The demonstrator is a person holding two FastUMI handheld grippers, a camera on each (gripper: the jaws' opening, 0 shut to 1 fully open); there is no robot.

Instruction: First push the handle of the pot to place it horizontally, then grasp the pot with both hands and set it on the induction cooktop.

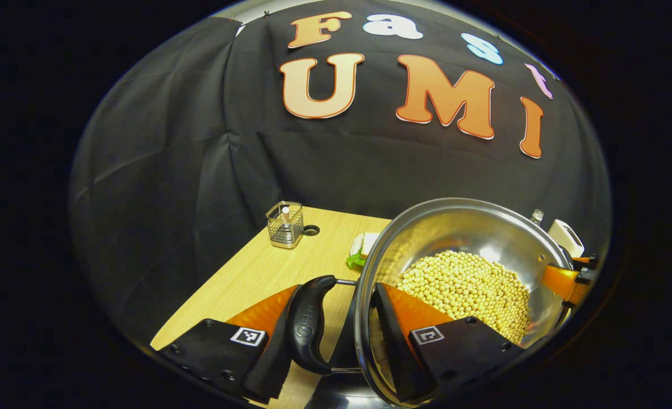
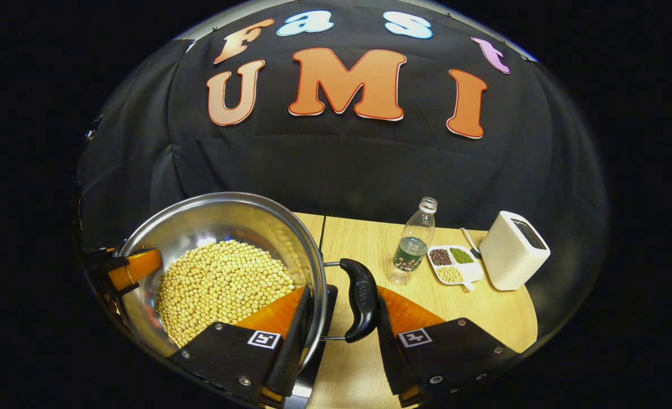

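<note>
both grippers are clamped across the pot (image 2: 222, 250) rim and side handles, left gripper (image 1: 336, 335) on one handle (image 1: 308, 324), right gripper (image 2: 338, 335) opposite, bean-filled pot held above the table (image 2: 460, 318), so next probably a level carry to the cooktop.

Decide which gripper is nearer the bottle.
Right. The right gripper clamps the pot side facing the bottle; the left gripper clamps the far side.

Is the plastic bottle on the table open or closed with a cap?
Open. In the right gripper view the plastic bottle stands upright beside the divided dish, and its neck ends in a bare rim with no cap on it.
</note>
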